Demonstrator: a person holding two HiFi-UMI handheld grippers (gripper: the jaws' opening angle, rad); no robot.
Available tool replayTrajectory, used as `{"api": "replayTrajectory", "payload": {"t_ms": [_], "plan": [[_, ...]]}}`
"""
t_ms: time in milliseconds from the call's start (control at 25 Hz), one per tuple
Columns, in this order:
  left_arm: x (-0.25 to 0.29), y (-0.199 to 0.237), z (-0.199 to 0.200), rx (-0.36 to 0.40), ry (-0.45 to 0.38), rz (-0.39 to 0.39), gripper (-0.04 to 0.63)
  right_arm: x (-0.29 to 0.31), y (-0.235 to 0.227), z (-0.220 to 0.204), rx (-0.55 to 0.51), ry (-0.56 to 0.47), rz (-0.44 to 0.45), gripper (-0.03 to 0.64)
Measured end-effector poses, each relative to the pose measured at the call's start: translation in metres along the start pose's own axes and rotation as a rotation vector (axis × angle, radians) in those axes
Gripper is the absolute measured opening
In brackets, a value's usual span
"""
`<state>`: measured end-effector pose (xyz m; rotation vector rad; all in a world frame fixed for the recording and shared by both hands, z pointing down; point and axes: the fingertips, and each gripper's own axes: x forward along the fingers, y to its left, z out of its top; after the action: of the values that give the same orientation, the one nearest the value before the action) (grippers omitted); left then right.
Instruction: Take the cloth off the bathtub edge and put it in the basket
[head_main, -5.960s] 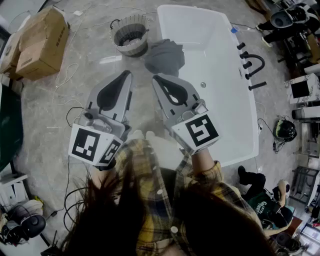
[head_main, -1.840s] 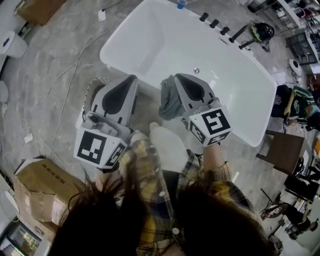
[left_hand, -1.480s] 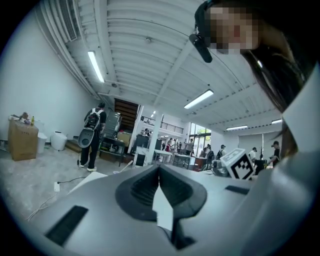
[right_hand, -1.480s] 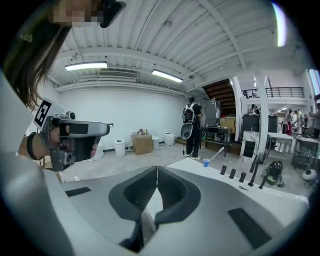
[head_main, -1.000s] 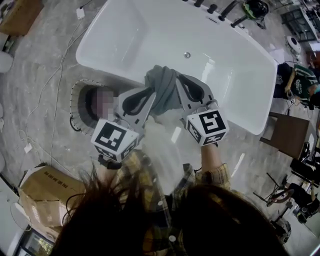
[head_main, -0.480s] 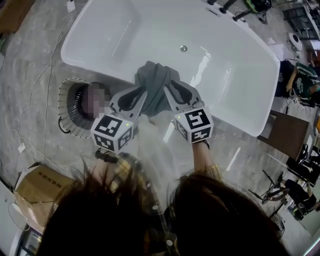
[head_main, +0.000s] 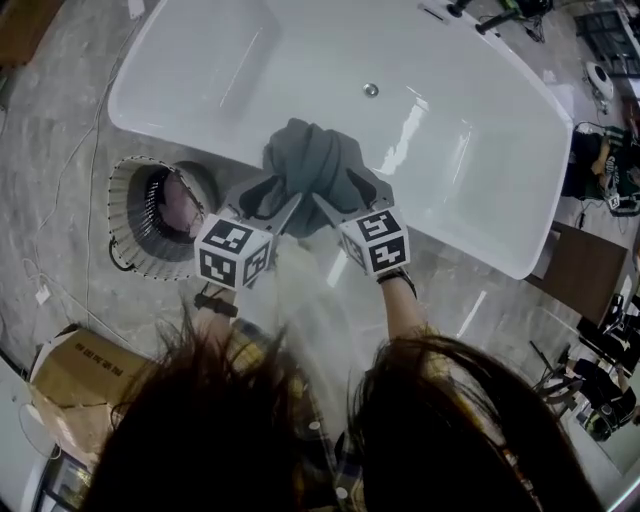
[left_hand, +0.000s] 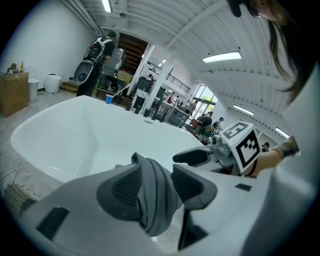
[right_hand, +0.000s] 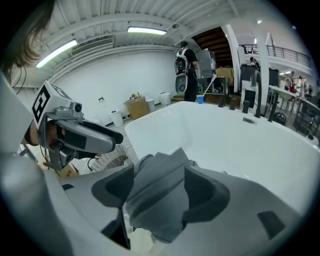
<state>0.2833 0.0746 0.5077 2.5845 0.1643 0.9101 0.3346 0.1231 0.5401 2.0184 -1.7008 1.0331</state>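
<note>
1. Head view.
   - Cloth (head_main: 310, 165), grey and bunched, lies on the near rim of the white bathtub (head_main: 480, 240), not in the basket.
   - Basket (head_main: 130, 215), ribbed, stands on the floor just beside the tub, left of the cloth.
   - Left gripper (head_main: 272, 192) and right gripper (head_main: 345, 188) both point into the cloth heap, with their marker cubes nearest the person.
   - Cardboard box (head_main: 85, 375) sits on the floor at lower left, well apart from the tub.

2. Left gripper view.
   - The left gripper's (left_hand: 157, 177) jaws have just been opening and now stand apart.
   - A fold of the cloth (left_hand: 155, 205) stands loosely in the gap, released rather than pinched.
   - The bathtub (left_hand: 75, 130) basin lies beyond.
   - The right gripper (left_hand: 200, 157) is close by on the right.

3. Right gripper view.
   - The right gripper's (right_hand: 160, 192) jaws have also just been opening and are spread wide.
   - The cloth (right_hand: 155, 215) sits slack between the pads, no longer squeezed.
   - The bathtub (right_hand: 225, 135) fills the background.
   - The left gripper (right_hand: 85, 135) is at left, and part of the basket (right_hand: 111, 159) shows below it.
</note>
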Motion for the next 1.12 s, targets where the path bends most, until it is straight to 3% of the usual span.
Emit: {"api": "replayTrajectory", "payload": {"t_ms": [200,480,1120], "plan": [[0.023,0.009,-0.036,-0.005,0.088,0.013,0.244,0.02,-0.009,-0.029,-0.018,0.064,0.04,0.363],[0.047,0.032,-0.08,-0.015,0.186,0.042,0.315,0.043,-0.023,-0.059,-0.132,0.184,0.082,0.387],[0.091,0.037,-0.123,0.016,0.319,0.042,0.342,0.072,-0.022,-0.077,-0.188,0.273,0.197,0.384]]}}
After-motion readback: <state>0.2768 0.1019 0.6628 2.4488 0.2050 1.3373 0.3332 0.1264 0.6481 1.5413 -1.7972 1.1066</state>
